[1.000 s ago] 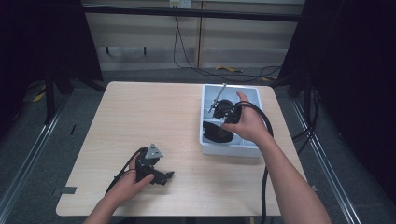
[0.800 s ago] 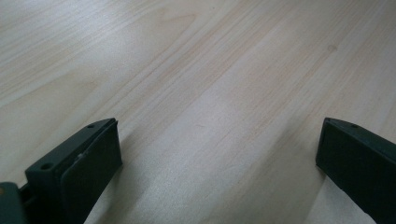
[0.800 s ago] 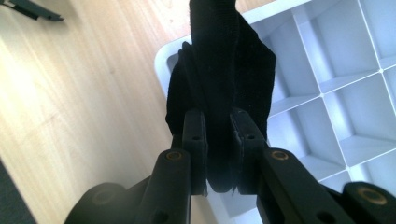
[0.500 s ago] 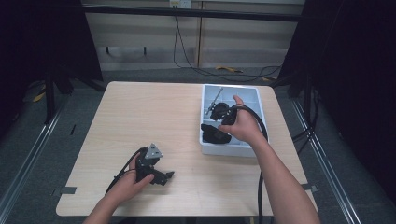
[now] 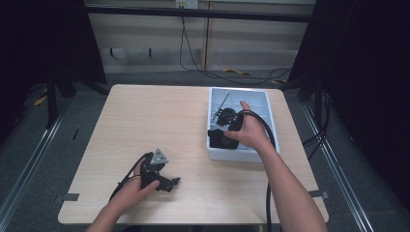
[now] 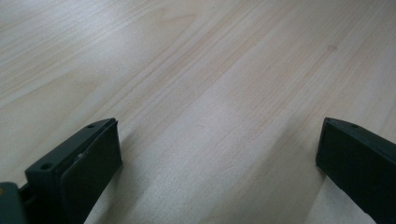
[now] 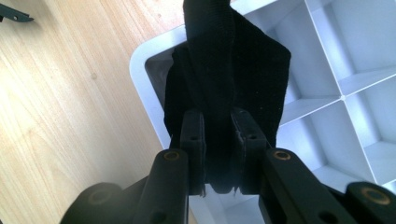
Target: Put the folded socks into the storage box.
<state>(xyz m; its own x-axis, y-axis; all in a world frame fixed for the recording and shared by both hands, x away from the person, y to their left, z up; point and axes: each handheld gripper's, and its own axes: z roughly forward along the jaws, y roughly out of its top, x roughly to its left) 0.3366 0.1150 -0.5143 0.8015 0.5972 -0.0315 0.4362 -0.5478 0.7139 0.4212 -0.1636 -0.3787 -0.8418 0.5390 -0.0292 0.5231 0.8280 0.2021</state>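
Observation:
A black folded cloth [image 7: 229, 79] hangs over the near left corner of a white divided tray [image 7: 336, 60]. My right gripper [image 7: 218, 140] is shut on this cloth, its jaws pinching the fabric from both sides. From above, the cloth [image 5: 220, 139] sits at the tray's [image 5: 267, 104] front left compartment, under the right gripper [image 5: 227, 124]. My left gripper [image 5: 167, 182] rests low on the wooden table near its front edge, open. In the left gripper view its jaws stand wide apart over bare wood, with the gripper [image 6: 219, 154] holding nothing.
The tray has several small compartments; a thin metal rod [image 5: 221, 104] lies in its far left part. Cables trail from both grippers. Dark frames and floor rails surround the table [image 5: 145, 121].
The right hand and gripper have shifted slightly toward the tray's near left corner with the cloth. The left gripper has stayed in place.

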